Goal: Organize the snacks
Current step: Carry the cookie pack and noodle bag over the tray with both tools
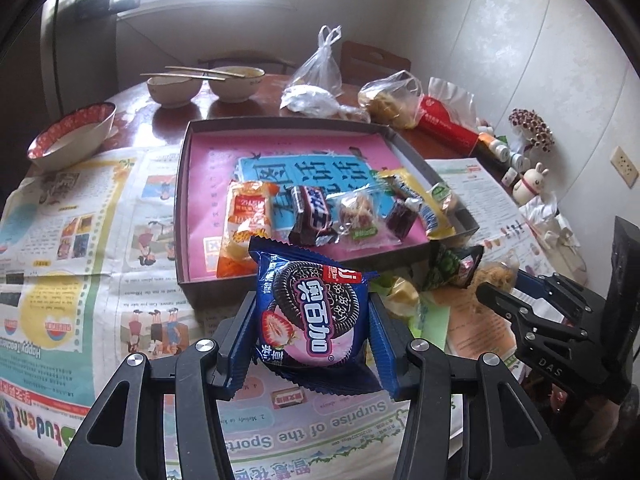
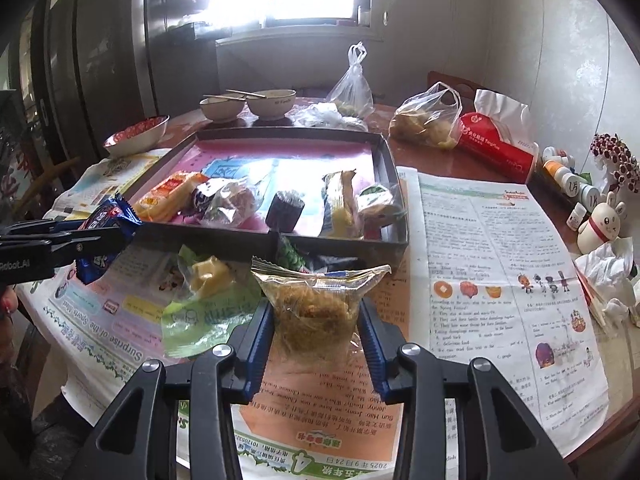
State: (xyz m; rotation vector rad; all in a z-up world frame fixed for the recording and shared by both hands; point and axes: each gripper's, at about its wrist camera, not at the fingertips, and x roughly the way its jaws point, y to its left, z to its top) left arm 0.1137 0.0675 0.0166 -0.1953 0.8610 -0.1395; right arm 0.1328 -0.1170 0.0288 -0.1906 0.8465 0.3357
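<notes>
Two handheld grippers each carry a snack above a table covered in newspaper (image 2: 500, 248). The left gripper (image 1: 312, 320) pinches a blue cookie packet (image 1: 312, 316) between its blue pads, holding it upright and clear of the table just in front of a shallow dark tray (image 1: 182, 208). The right gripper (image 2: 316, 320) squeezes a clear packet of golden shredded snack (image 2: 320, 300) by its sides, also near the tray's front wall. The tray, lined with pink paper, already holds a row of wrapped snacks along its near edge, so both packets seem meant to join them. A few loose snacks, including a green wrapper (image 2: 200, 312), lie on the newspaper between the grippers and the tray, apparently waiting their turn. Bowls (image 1: 174, 88) and plastic bags sit beyond the tray.
</notes>
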